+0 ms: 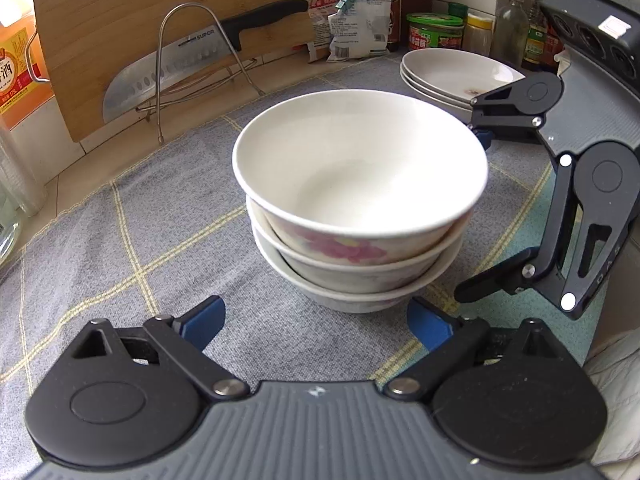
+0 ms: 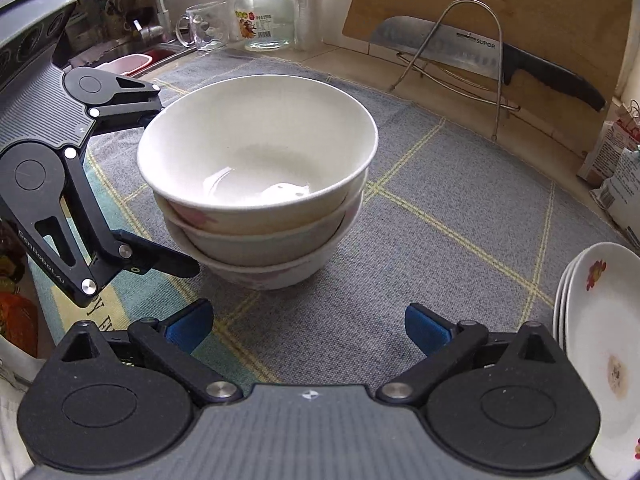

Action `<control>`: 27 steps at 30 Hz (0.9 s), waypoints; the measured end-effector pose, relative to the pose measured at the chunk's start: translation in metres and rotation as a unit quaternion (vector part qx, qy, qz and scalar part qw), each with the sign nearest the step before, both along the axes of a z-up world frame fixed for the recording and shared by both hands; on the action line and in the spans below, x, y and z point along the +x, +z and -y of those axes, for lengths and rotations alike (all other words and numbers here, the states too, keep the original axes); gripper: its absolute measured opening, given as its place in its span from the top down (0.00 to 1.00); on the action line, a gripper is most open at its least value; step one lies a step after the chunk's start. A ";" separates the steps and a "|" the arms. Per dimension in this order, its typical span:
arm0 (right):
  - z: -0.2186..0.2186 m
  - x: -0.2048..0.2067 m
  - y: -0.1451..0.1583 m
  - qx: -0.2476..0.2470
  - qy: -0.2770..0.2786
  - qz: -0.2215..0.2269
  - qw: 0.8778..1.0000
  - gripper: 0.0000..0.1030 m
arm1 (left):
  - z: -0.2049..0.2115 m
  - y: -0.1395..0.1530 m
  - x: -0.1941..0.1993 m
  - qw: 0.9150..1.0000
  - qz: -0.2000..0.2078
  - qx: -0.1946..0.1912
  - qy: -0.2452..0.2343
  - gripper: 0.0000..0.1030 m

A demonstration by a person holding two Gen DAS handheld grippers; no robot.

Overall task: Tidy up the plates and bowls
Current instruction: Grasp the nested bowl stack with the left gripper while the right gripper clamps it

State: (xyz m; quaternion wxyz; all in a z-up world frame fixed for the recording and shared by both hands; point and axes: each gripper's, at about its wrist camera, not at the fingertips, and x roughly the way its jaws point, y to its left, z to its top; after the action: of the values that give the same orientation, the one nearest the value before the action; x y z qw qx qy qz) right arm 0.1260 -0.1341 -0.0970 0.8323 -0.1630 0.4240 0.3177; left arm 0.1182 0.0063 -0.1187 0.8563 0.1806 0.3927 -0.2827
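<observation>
Plainly spread wide, left gripper (image 1: 316,322), blue pads (image 1: 204,322) far apart with only grey checked cloth (image 1: 132,220) between them; holding nothing, touching nothing; aimed down at stack of bowls (image 1: 360,200) just ahead. Likewise gaping, right gripper (image 2: 310,328), blue pads (image 2: 190,326) apart over bare cloth, nothing gripped, nothing pressed; jaws at their widest.

Seen from left wrist, right gripper off to the right of the bowls, one finger near the upper rim, the other low beside the bottom bowl; contact not clear. Seen from right wrist, left gripper (image 2: 172,184) mirrored on the bowls' left side, lower finger close to the bottom bowl.

Nested three high, bowls upright in the middle of the cloth; pink flower print on the top one's side; inside white and bare. Stacked beside them, well apart, plates (image 1: 456,74) at the cloth's far right edge; same plates (image 2: 600,344) close by the right gripper's right side, small flower marks on the top one.

Behind, against the wall: cutting board (image 1: 160,8), cleaver (image 1: 180,68) on wire rack (image 1: 192,52).
</observation>
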 end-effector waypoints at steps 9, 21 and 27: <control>-0.001 0.009 0.000 0.019 0.061 0.028 0.998 0.00 | -0.003 0.002 -0.002 0.999 0.013 -0.013 -0.040 0.08; -0.006 0.020 0.010 0.023 0.089 0.017 0.996 0.13 | -0.016 0.005 0.017 0.987 -0.004 -0.056 -0.152 0.20; -0.010 0.014 0.014 0.012 0.096 0.009 0.995 0.23 | -0.017 0.005 0.022 0.980 -0.016 -0.061 -0.190 0.28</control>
State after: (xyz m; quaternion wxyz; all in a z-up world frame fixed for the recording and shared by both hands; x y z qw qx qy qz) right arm 0.1405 -0.1243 -0.0826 0.8036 -0.1953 0.3955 0.3996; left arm 0.1405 0.0233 -0.1140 0.7900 0.1951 0.3468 -0.4664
